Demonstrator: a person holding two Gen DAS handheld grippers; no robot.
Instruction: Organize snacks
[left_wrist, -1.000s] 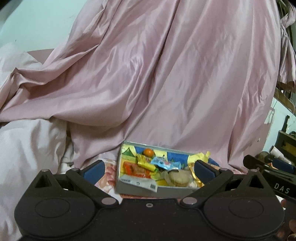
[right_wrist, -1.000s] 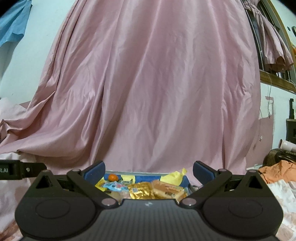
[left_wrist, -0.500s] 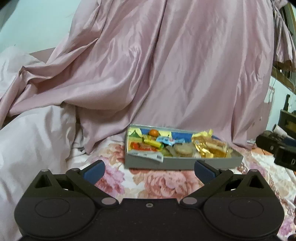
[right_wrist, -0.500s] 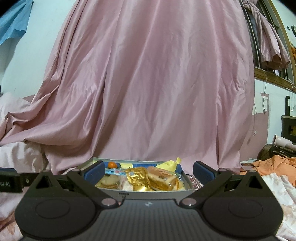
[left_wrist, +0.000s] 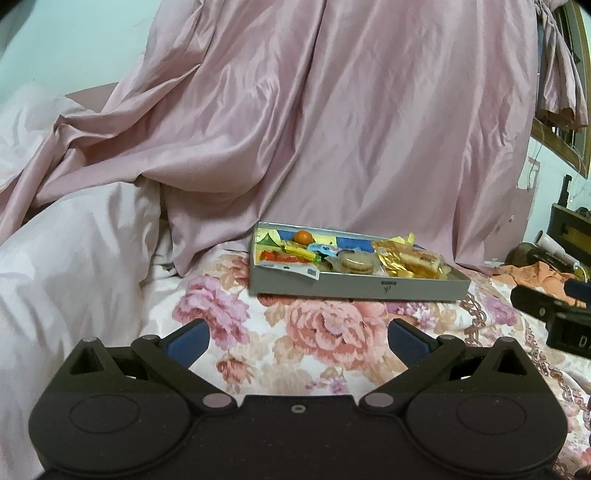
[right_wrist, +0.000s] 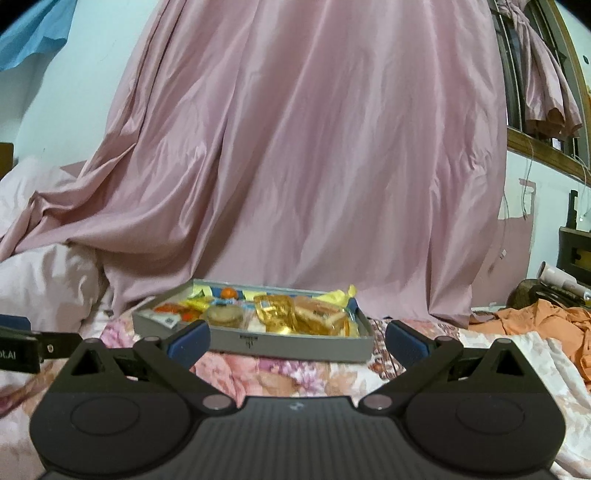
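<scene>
While both jaws stand wide apart and hold nothing, the left gripper (left_wrist: 297, 334) and right gripper (right_wrist: 297, 334) hover near the grey snack tray (left_wrist: 354, 287) on the floral bedspread (left_wrist: 325, 332). Wrapped snacks fill it; a small orange item (left_wrist: 303, 236), possibly fruit, sits at its far edge.

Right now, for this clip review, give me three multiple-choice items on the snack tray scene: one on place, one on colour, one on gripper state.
1. Where does the grey tray sit?
A. on the floral bedspread
B. on a wooden shelf
C. on the floor

2. What colour is the small round fruit at the tray's back?
A. green
B. orange
C. purple

3. How are the left gripper and right gripper?
A. both shut on snacks
B. one holds the tray
C. both open, empty

Answers: A, flowers show under the tray; B, it is orange in both views; C, fingers stand wide apart around nothing.
</scene>
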